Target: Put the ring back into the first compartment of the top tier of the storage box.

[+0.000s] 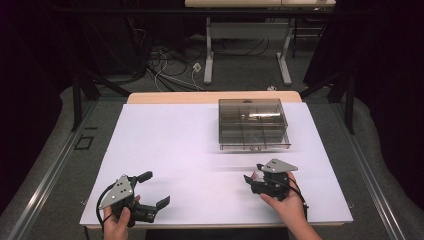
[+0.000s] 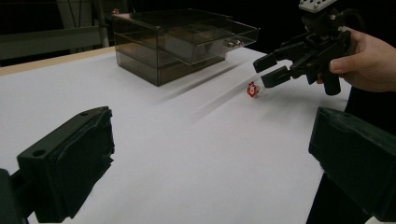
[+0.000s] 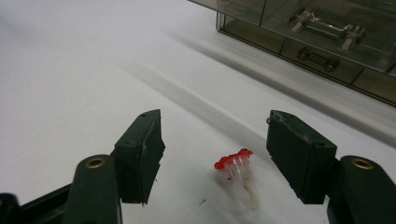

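Right tongs (image 3: 215, 163) low over the white surface (image 1: 175, 150), jaws half spread and pinching nothing. Small clear plastic piece with a red cap (image 3: 236, 175) lying on the surface between those jaws, nearer the jaw at the right of the right gripper view, touched by neither pad. Same piece seen from the left gripper view (image 2: 252, 89) as a red dot just in front of the right tongs' (image 2: 270, 70) tips, and in the high view (image 1: 256, 176) as a speck tucked against the right tongs (image 1: 254, 175). Right hand (image 1: 287, 202) wrapped round the gripper body near the front edge of the surface. Left tongs (image 1: 154, 189) spread wide and empty, held by the left hand (image 1: 119, 220) at the front left corner, well apart from the piece. Smoky transparent drawer box (image 1: 254, 123) standing at the far right of the surface, beyond the right tongs, with metal parts visible inside its compartments.
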Tool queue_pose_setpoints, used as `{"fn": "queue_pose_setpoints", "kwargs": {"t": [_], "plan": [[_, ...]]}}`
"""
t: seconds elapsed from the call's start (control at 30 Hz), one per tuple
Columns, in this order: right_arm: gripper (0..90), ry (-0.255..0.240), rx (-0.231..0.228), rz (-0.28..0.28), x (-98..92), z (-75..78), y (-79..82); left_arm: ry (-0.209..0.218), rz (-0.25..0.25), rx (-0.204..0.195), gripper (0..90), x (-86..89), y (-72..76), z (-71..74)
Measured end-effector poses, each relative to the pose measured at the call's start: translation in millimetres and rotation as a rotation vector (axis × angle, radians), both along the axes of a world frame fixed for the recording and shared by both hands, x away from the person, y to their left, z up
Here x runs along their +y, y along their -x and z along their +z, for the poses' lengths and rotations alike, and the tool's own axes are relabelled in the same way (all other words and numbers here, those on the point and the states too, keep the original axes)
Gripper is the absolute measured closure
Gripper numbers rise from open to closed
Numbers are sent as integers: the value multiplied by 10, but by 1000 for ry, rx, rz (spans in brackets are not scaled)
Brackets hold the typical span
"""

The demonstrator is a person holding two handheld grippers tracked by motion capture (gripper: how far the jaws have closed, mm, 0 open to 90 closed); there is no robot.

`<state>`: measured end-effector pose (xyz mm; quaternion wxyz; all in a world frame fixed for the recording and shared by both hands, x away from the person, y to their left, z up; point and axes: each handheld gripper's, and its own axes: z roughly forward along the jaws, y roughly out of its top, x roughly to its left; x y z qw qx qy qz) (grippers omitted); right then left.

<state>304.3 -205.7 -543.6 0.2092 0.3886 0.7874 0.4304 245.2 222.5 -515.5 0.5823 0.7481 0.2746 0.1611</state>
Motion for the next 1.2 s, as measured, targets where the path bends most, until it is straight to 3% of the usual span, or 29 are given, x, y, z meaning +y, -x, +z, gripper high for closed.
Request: {"fn": "queue_pose_setpoints", "kwargs": {"t": [0.3, 0.93, 1.2], "plan": [[381, 25, 33, -3, 41, -45, -66, 4, 0, 4, 2, -2, -1, -3], [449, 30, 107, -29, 16, -99, -158, 4, 0, 5, 2, -1, -2, -5], [471, 3, 134, -50, -16, -124, -175, 3, -2, 5, 2, -3, -3, -5]]}}
